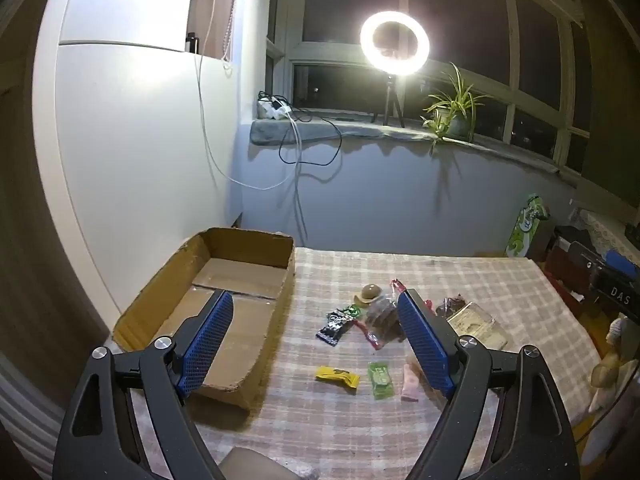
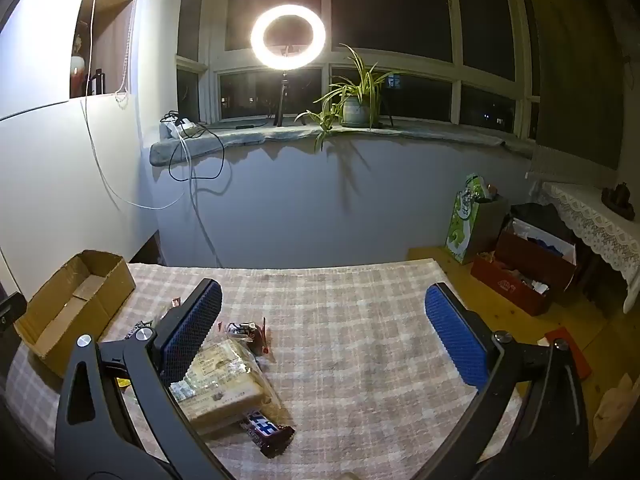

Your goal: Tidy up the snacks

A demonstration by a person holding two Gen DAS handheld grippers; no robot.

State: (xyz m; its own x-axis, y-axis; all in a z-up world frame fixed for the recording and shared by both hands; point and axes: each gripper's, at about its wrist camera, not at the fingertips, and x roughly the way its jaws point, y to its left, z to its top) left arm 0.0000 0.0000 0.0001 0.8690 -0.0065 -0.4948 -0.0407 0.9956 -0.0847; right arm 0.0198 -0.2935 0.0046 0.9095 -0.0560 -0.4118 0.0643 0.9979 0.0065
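- Left gripper: jaws spread wide with nothing between the blue pads, just hanging over the left part of the table, one finger over the box and the other over the snack pile.
- Right gripper: same deal, jaws wide apart and empty, hovering over bare checked cloth with the snacks down by its left finger.
- Snacks are all loose on the checked tablecloth, none in the box. From the left wrist view I count roughly ten, though the middle pile overlaps so don't hold me to it.
- One yellow wrapped bar, one green packet, one pale pink packet in a row nearest the camera.
- Further back: one black and green packet, one round brown cake on a paper cup, a couple of red-ended clear wrappers, too small to tell more.
- Right wrist view shows one big clear bag of tan cakes with printed labels, too blurry to read, and one dark chocolate bar touching its near edge. White and blue lettering, can't make out the brand.
- One cardboard box, open top, sits at the left edge of the table, just beside the snacks. Empty inside, only its bottom flaps showing.
- Off the table on the right there's a dark case with "DAS" on it.
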